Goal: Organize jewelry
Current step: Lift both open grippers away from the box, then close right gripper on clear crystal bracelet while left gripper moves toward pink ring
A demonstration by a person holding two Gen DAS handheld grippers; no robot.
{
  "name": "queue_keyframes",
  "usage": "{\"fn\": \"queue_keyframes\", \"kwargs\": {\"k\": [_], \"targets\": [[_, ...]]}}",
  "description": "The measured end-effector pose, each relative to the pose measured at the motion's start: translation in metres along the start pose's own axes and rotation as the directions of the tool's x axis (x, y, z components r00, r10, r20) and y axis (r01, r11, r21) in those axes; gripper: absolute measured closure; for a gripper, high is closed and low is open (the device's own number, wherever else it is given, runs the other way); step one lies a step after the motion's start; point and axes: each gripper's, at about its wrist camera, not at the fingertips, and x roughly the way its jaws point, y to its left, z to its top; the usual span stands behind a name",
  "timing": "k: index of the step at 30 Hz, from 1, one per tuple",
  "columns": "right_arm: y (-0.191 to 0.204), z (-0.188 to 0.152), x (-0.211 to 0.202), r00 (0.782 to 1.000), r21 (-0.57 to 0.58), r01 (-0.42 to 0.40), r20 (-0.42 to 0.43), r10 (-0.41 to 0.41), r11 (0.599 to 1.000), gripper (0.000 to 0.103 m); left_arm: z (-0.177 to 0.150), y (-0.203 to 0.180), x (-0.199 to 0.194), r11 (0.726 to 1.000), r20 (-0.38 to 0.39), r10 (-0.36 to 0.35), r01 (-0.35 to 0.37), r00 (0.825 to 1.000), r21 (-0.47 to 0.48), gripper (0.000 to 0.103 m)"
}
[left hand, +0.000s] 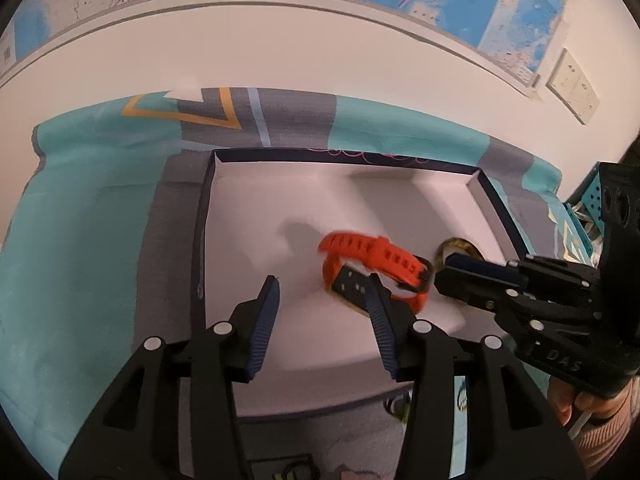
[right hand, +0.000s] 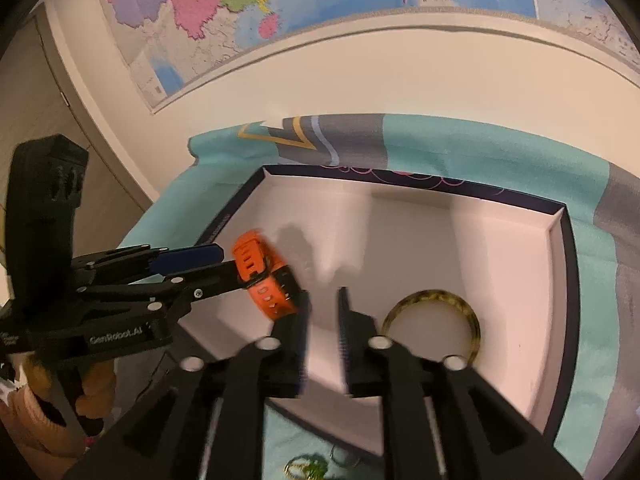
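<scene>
An orange watch [left hand: 372, 258] with a dark face lies in the white-lined box [left hand: 256, 208]; it also shows in the right wrist view [right hand: 266, 276]. My left gripper [left hand: 324, 294] is open above the box floor, its right finger beside the watch. A mottled yellow-brown bangle [right hand: 434, 322] lies in the box [right hand: 500, 248] to the right of the watch; in the left wrist view only its top [left hand: 456, 245] shows behind the right gripper. My right gripper [right hand: 323, 300] is a little open and empty, between the watch and the bangle.
The box sits on a teal and grey cloth [left hand: 80, 240] against a white wall with maps. Small gold and green jewelry pieces [right hand: 308, 468] lie on the cloth in front of the box. A wall socket [left hand: 572, 88] is at the right.
</scene>
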Motion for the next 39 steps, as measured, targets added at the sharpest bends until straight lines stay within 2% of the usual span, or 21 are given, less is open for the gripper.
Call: {"fn": "queue_keyframes", "kwargs": {"k": [8, 14, 17, 21, 25, 27, 30, 35, 39], "targets": [[-0.002, -0.035, -0.06, 0.998, -0.034, 0.029, 0.06, -0.027, 0.999, 0.066, -0.032, -0.013, -0.03, 0.993, 0.058, -0.037, 0.031, 0.998, 0.11, 0.054], [-0.005, -0.068, -0.084, 0.995, -0.058, 0.078, 0.063, -0.074, 0.995, 0.063, -0.063, -0.026, -0.04, 0.979, 0.045, -0.059, 0.049, 0.997, 0.199, 0.053], [-0.009, -0.086, -0.091, 0.993, -0.05, 0.113, 0.046, -0.11, 0.992, 0.063, -0.075, -0.026, -0.043, 0.977, 0.035, -0.058, 0.05, 0.998, 0.207, 0.052], [-0.009, -0.11, -0.103, 0.994, -0.039, 0.101, 0.037, -0.099, 0.994, 0.063, -0.091, -0.023, -0.048, 0.976, 0.028, -0.067, 0.06, 0.997, 0.207, 0.05], [0.001, -0.129, -0.105, 0.996, -0.064, 0.09, 0.008, -0.089, 0.994, 0.062, -0.107, -0.024, -0.05, 0.973, 0.011, -0.071, 0.066, 0.997, 0.223, 0.049], [0.007, -0.136, -0.101, 0.994, -0.084, 0.108, -0.01, -0.11, 0.991, 0.062, -0.114, -0.026, -0.051, 0.97, 0.007, -0.069, 0.065, 0.998, 0.235, 0.049], [0.011, -0.138, -0.098, 0.995, -0.084, 0.096, -0.013, -0.097, 0.992, 0.061, -0.117, -0.028, -0.051, 0.969, 0.003, -0.068, 0.065, 0.998, 0.24, 0.048], [0.018, -0.141, -0.097, 0.994, -0.102, 0.111, -0.012, -0.113, 0.989, 0.055, -0.123, -0.029, -0.053, 0.965, 0.005, -0.065, 0.061, 0.998, 0.254, 0.048], [0.018, -0.143, -0.094, 0.99, -0.104, 0.136, -0.02, -0.139, 0.985, 0.055, -0.127, -0.029, -0.053, 0.965, -0.004, -0.055, 0.054, 0.998, 0.257, 0.047]]}}
